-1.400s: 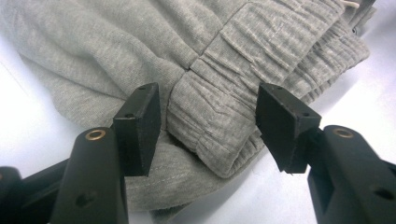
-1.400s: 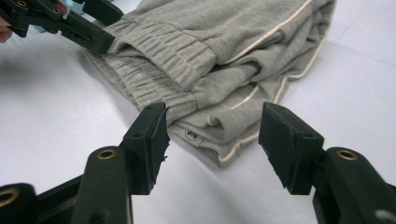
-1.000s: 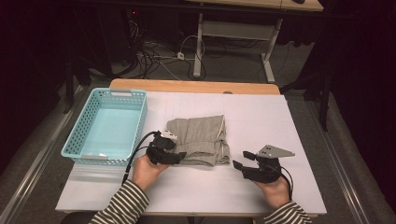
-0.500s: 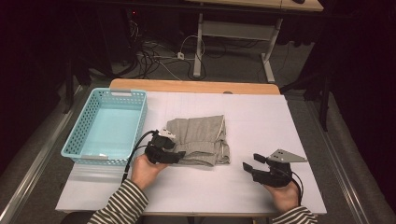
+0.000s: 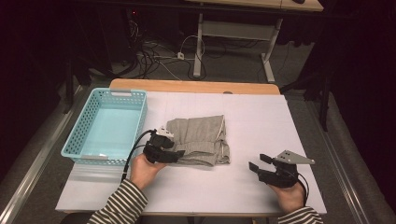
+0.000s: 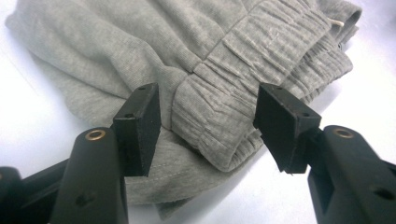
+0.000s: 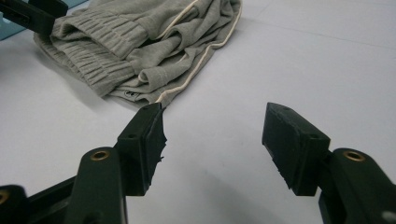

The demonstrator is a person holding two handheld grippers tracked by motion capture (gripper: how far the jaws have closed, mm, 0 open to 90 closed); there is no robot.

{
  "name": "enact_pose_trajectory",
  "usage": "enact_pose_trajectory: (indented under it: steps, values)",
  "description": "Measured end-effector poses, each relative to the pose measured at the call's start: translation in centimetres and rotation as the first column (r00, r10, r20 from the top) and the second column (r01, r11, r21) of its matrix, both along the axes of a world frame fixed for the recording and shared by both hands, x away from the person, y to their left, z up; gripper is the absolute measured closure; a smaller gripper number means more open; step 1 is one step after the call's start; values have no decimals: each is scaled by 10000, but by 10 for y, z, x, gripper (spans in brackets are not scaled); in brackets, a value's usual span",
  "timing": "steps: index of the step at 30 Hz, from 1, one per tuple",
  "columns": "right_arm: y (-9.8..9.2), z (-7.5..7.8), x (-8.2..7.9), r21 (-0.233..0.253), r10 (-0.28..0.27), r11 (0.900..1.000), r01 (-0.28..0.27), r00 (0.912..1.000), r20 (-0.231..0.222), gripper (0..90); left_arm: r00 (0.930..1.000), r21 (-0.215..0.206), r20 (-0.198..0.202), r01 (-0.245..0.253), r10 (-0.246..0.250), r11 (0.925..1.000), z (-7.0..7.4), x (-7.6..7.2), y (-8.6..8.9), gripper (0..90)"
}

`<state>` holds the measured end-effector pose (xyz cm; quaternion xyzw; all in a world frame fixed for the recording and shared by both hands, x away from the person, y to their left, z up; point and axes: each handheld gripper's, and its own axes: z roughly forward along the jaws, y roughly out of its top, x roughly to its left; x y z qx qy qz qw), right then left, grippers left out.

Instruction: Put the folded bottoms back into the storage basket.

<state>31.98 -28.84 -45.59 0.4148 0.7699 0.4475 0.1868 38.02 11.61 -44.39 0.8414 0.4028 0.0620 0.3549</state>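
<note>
White table, the person seated at its near edge, a gripper in each hand. Nothing stands on it but a basket and a garment.

Light blue basket: empty, just outboard of the left gripper, its open top facing up. Judged to be the likely destination for the garment, which would explain why it stands so close to that hand.

Folded grey shorts: lying flat directly ahead of the left gripper and up and to the left of the right gripper. In the left gripper view the ribbed waistband bulges up between the two pads, the thickest edge of the bundle, so a sensible place to pinch through all layers at once.

Left gripper: jaws wide apart, straddling the waistband, holding nothing yet. Low to the table, apparently positioned for a close.

Right gripper: jaws equally wide, empty, bare table between them. It sits apart from the shorts, whose cream-piped hem lies just beyond its left pad. Judged to be standing by, or lining up on that free corner.
</note>
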Motion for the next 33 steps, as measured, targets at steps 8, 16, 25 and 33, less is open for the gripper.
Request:
enact_pose_trajectory:
  steps: [8,16,25,33]
  values:
    - [-9,-1,-1,19,-204,9998,204,9998,-27,381,9993,-253,202,-297,302,9992,9,4,5,355]
    - [-6,-2,-2,-51,-11,10000,11,10000,46,379,9968,-639,-146,-791,784,9948,13,24,6,294]
    - [-8,-2,0,1,-138,9999,138,9999,64,378,9909,-411,-306,-1321,1309,9904,11,55,-2,276]
    - [-5,-2,0,-87,53,9999,-52,10000,66,379,9847,314,-810,-1519,1540,9879,1,82,-8,196]
